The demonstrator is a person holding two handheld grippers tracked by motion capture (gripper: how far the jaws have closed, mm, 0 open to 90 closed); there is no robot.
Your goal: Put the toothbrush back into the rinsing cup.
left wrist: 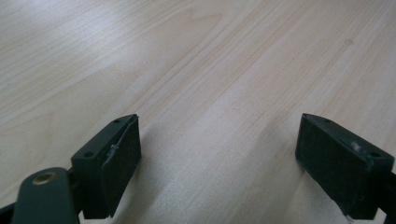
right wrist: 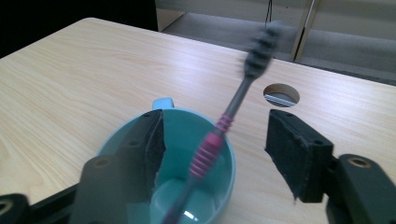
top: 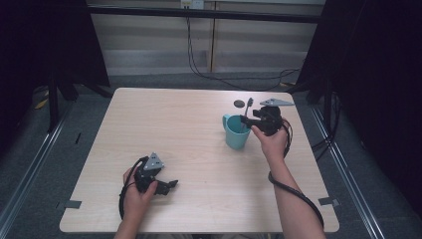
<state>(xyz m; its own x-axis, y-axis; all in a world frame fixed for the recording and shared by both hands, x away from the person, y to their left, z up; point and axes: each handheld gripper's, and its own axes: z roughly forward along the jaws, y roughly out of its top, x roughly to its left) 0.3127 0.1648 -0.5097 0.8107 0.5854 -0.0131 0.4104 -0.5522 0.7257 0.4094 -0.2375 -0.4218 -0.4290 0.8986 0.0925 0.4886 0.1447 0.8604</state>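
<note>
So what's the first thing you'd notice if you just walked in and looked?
The teal cup on the right side of the table, with a toothbrush leaning in it, grey with pink ribs. The right gripper hovers right at the cup, jaws open either side of the brush. The left gripper waits open near the front edge.

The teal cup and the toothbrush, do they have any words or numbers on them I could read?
None: no words, numbers or signs can be read.
The teal plastic cup is plain inside and out.
The grey toothbrush with pink grip rings is blurred, and no print shows on it.
The pale wooden table bears only grain.
</note>
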